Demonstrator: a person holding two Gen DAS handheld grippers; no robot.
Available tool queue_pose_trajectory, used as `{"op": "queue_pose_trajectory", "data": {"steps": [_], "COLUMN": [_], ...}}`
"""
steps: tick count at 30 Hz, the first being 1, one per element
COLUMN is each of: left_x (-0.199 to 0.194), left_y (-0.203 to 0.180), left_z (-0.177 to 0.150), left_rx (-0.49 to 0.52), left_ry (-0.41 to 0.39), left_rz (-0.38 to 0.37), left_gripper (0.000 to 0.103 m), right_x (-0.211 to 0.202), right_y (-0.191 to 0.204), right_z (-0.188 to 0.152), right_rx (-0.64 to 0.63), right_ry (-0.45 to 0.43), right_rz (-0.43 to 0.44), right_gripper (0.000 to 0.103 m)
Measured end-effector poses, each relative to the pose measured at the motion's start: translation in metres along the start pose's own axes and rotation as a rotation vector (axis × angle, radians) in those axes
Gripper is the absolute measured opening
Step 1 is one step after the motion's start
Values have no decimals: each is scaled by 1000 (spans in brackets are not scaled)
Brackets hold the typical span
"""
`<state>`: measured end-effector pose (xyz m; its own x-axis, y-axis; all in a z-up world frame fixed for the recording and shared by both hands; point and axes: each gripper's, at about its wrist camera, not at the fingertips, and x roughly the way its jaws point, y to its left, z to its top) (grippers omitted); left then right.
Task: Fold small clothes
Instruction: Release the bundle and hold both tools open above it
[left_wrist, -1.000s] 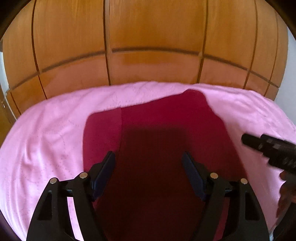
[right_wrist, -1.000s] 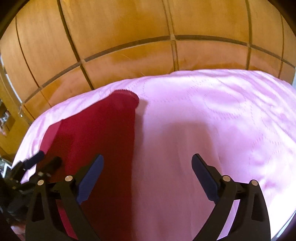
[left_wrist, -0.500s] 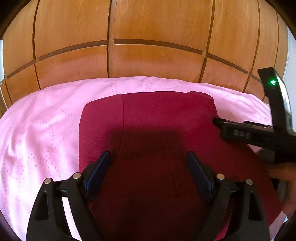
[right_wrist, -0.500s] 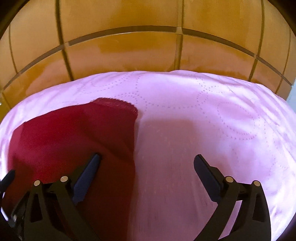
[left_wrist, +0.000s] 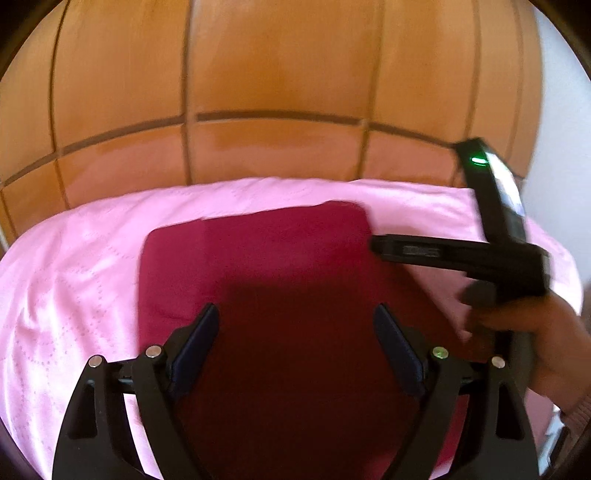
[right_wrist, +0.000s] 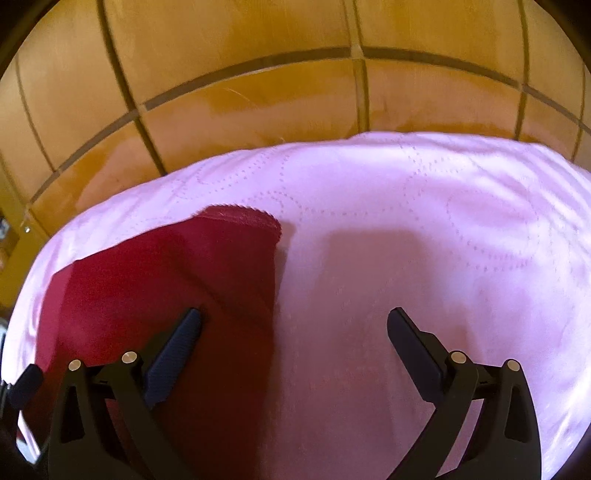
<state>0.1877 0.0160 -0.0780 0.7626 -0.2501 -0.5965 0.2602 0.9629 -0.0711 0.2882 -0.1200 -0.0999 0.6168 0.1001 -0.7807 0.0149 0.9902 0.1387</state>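
A dark red garment (left_wrist: 280, 266) lies flat on a pink quilted bedspread (left_wrist: 74, 266). It also shows in the right wrist view (right_wrist: 166, 277), with a scalloped hem at its far corner. My left gripper (left_wrist: 295, 321) is open and empty, hovering over the garment's middle. My right gripper (right_wrist: 293, 328) is open and empty above the garment's right edge, its left finger over the red cloth and its right finger over the bedspread (right_wrist: 424, 240). The right gripper's body (left_wrist: 461, 254), held in a hand, shows at the right of the left wrist view.
A wooden panelled headboard (left_wrist: 277, 92) stands right behind the bed and also fills the top of the right wrist view (right_wrist: 258, 74). Pink bedspread stretches to the right of the garment. A white wall (left_wrist: 561, 129) is at the far right.
Both grippers have shifted slightly over the garment, still open. The right gripper's body stays at the right of the left wrist view, a little higher. The garment lies as before.
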Motion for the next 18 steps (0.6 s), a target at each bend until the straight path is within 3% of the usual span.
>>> {"op": "queue_pose_trajectory", "data": {"steps": [4,7,13,18], "left_x": [1,15,23,20], "left_y": [-34,-54,-58,-56], "left_z": [1,-8,-25,-34], "left_rx": [90,162,182,211], "left_ry": [5,34,30,25], "left_rz": [-35,-15,-22,-29], "left_gripper": [85,86,86,84], "right_x": [-13,-16,-6,24], "right_y": [6,4,4,9], "right_z": [8,12,22,17], "right_rx": [-94,-113,-140,-194], "right_ry": [-33,-41,-31,27], "right_rz": [-21,-26,-35,-96], "right_gripper": [99,99,99,99]}}
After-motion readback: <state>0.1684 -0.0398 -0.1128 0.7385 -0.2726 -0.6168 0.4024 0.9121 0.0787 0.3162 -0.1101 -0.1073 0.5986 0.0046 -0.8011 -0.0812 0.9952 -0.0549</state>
